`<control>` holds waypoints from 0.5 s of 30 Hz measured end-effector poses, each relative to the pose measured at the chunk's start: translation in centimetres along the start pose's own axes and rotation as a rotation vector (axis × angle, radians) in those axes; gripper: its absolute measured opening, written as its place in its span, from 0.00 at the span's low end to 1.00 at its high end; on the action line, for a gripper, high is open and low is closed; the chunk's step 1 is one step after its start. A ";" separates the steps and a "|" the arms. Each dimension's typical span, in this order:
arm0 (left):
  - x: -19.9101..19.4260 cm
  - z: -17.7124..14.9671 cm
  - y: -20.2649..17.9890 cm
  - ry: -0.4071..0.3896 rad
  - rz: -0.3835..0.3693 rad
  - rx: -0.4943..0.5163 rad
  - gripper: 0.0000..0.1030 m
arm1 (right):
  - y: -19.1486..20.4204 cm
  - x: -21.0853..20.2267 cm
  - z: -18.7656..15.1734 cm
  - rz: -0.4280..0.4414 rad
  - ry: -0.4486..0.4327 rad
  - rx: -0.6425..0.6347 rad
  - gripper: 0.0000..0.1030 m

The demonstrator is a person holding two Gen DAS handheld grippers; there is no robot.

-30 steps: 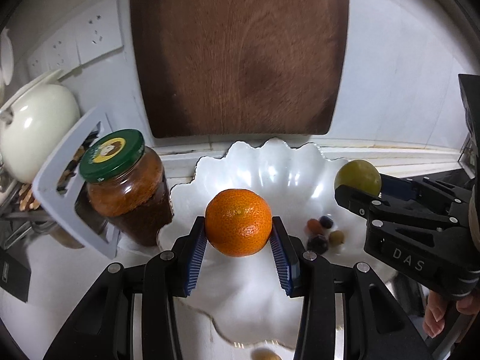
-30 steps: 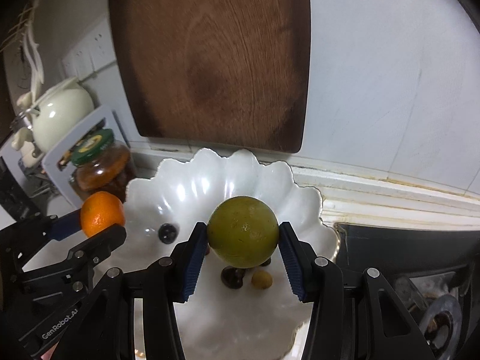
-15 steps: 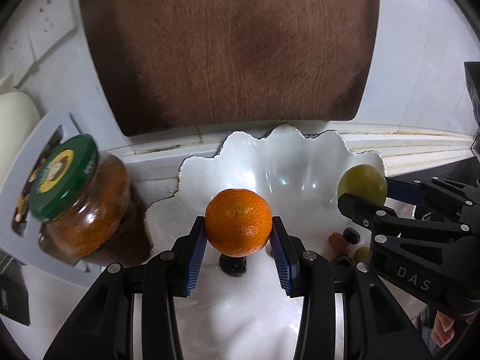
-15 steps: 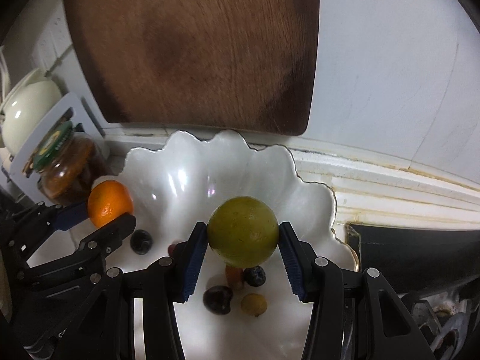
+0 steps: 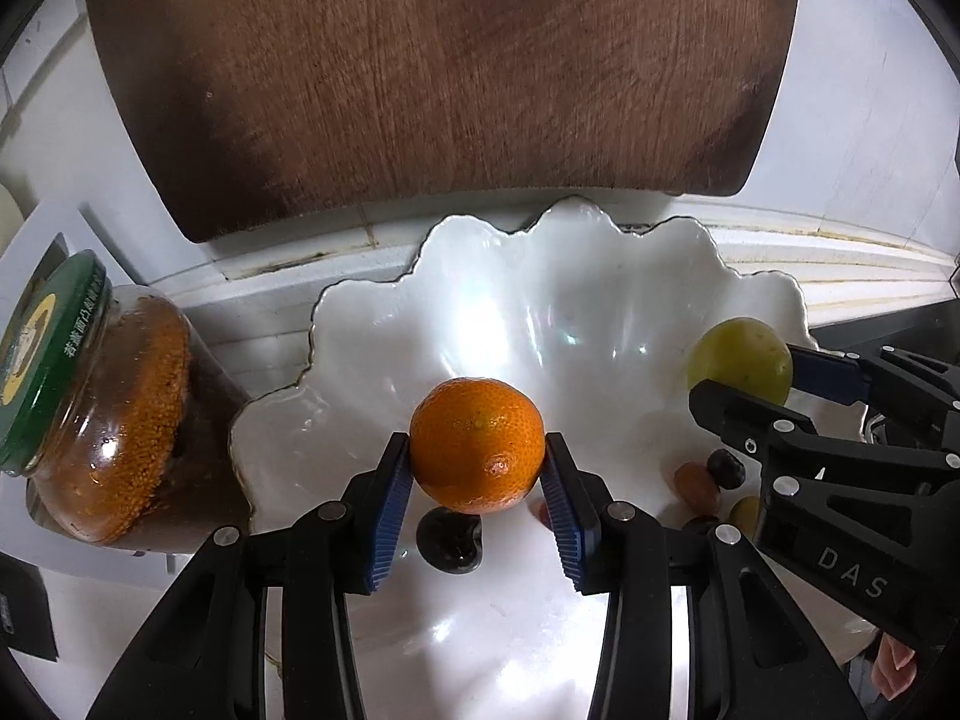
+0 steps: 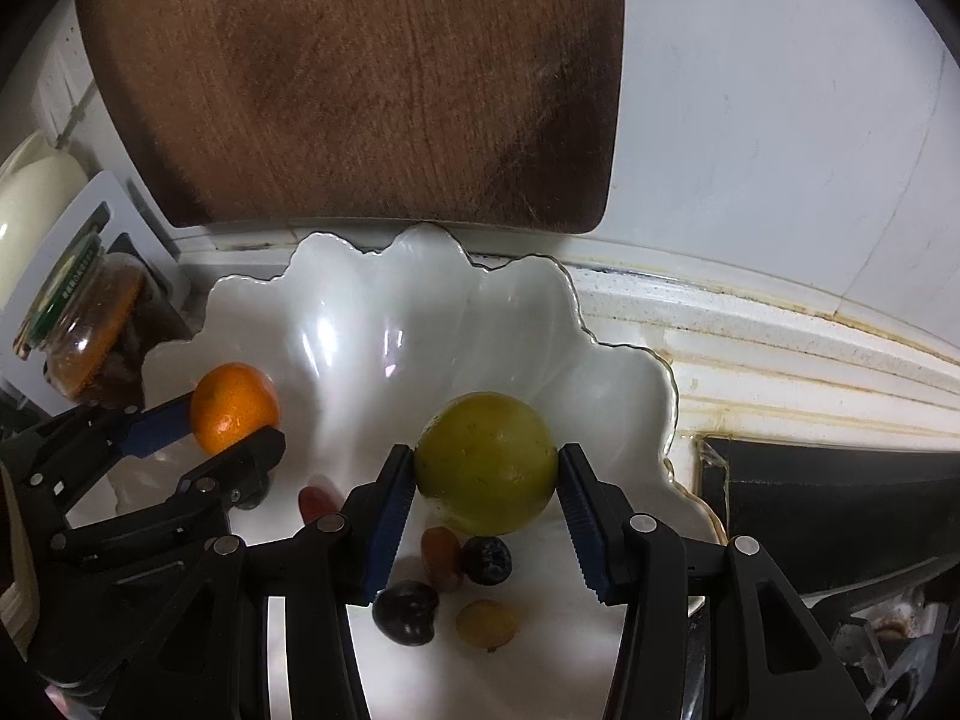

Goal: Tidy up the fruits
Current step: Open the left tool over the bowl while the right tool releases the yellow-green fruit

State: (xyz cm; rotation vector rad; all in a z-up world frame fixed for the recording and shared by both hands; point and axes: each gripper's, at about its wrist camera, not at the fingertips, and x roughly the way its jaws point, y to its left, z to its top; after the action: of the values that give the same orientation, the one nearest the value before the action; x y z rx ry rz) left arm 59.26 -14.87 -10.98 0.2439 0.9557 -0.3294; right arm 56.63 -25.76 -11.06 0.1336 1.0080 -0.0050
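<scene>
Left gripper (image 5: 478,474) clamps the mandarin (image 5: 477,444) over the left half of the scalloped white bowl (image 5: 372,324). Right gripper (image 6: 487,480) clamps the green fruit (image 6: 486,462) over its right half, small fruits (image 6: 441,549) directly beneath. Both need straight down.

A large dark-brown wooden cutting board (image 5: 432,72) leans upright against the white wall (image 6: 780,108). Below the board runs a white ribbed ledge (image 6: 798,372) (yellowed stains along its seam). Left of the board stands a green-lidded glass jar of orange-brown paste (image 5: 102,402); beyond that, a cream ceramic pot (image 6: 30,204).
</scene>
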 end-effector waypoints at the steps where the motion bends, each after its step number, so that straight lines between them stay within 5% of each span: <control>1: 0.1 0.0 0.0 0.004 0.003 0.000 0.42 | 0.0 0.1 0.0 -0.001 0.003 0.001 0.49; 4: -0.1 -0.2 -0.1 -0.010 0.015 0.002 0.56 | -0.2 -0.1 -0.3 -0.007 -0.004 0.005 0.52; 15: -4.4 -1.0 0.5 -0.083 0.041 -0.046 0.63 | -0.6 -4.8 -1.5 -0.044 -0.104 -0.015 0.57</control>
State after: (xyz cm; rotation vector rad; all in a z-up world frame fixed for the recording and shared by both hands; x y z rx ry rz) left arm 56.29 -13.34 -7.86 0.2063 0.8743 -0.2776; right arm 52.76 -26.46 -7.87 0.0959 0.9064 -0.0441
